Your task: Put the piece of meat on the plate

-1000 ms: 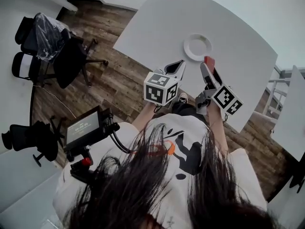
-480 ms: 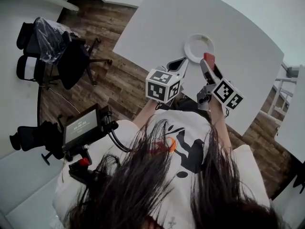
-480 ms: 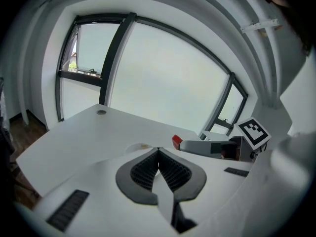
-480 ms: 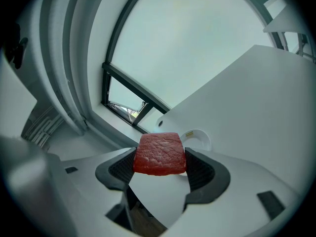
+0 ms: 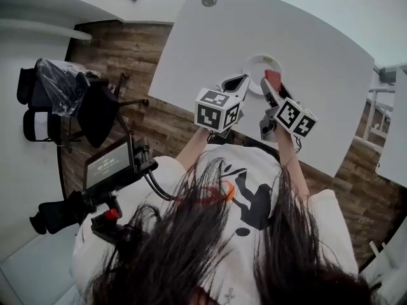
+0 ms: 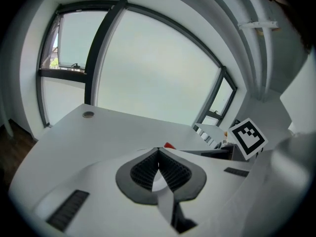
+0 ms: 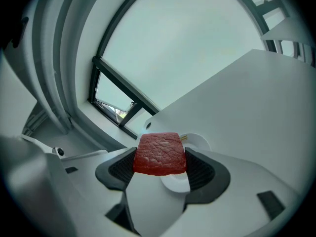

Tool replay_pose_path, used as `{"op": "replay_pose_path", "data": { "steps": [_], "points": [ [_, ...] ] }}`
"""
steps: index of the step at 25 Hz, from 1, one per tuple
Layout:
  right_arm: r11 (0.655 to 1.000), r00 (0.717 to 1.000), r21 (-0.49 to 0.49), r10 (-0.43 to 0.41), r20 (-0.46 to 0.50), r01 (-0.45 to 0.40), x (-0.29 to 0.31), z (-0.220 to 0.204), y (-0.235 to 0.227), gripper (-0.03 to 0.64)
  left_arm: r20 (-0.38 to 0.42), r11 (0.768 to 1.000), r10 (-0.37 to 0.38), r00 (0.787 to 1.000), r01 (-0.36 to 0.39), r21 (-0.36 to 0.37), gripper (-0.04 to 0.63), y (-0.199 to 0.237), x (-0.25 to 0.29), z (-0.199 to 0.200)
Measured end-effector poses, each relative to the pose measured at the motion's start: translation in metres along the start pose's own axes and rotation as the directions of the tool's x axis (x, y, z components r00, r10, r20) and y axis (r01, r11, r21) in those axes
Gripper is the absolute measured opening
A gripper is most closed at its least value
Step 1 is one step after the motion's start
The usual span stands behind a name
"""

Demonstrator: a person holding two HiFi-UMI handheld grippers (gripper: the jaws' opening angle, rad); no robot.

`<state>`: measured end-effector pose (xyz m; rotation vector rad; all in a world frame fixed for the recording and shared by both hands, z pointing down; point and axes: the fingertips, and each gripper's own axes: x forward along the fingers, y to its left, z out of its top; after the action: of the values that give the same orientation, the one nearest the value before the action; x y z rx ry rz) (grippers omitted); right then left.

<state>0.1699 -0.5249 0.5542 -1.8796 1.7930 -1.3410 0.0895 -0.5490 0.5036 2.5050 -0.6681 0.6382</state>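
Observation:
A red, flat piece of meat [image 7: 159,153] is clamped between the dark pads of my right gripper [image 7: 160,158], held above the white table [image 7: 256,98]. The white round plate [image 7: 195,141] lies just beyond and below the meat. In the head view the meat [image 5: 272,78] hangs over the near rim of the plate [image 5: 257,61], with my right gripper [image 5: 269,85] shut on it. My left gripper [image 5: 236,82] hovers just left of the plate; its jaws are shut with nothing between them. In the left gripper view my left gripper [image 6: 158,154] shows tips touching, and a sliver of the meat [image 6: 169,145] peeks out beyond them.
The white table [image 5: 318,56] has a round cable grommet [image 5: 208,0] at its far corner. Office chairs [image 5: 70,94] stand on the wooden floor at the left. A small screen on a rig [image 5: 109,166] sits by the person's left shoulder. Large windows [image 6: 148,68] lie beyond the table.
Both grippers have moved forward toward the plate. The meat, still held in the right gripper, now hangs over the plate's near rim instead of short of it.

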Motion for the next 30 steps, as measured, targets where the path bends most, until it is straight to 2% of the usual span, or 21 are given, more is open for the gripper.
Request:
{"op": "replay_pose_path", "data": {
  "steps": [5, 9, 19, 23, 30],
  "points": [
    [0.994, 0.995, -0.047, -0.099, -0.023, 0.097, 0.041, -0.005, -0.011, 0.295, -0.058, 0.998, -0.062, 0.996, 0.063, 0.001, 0.005, 0.027, 0.023, 0.008],
    [0.977, 0.982, -0.119, -0.183, -0.053, 0.176, 0.051, -0.015, -0.028, 0.295, -0.087, 0.995, -0.094, 0.992, 0.095, 0.011, 0.005, 0.030, 0.032, 0.005],
    [0.915, 0.943, -0.294, -0.317, -0.105, 0.275, 0.064, -0.035, -0.050, 0.295, -0.124, 0.992, -0.128, 0.984, 0.130, 0.006, 0.005, 0.035, 0.039, -0.001],
    [0.873, 0.929, -0.396, -0.353, -0.108, 0.285, 0.066, -0.039, -0.048, 0.295, -0.126, 0.991, -0.131, 0.983, 0.132, 0.002, 0.005, 0.039, 0.038, -0.004],
    [0.754, 0.899, -0.598, -0.421, -0.122, 0.272, 0.065, -0.050, -0.049, 0.295, -0.124, 0.992, -0.124, 0.984, 0.124, -0.008, 0.005, 0.042, 0.038, -0.004]
  ]
}}
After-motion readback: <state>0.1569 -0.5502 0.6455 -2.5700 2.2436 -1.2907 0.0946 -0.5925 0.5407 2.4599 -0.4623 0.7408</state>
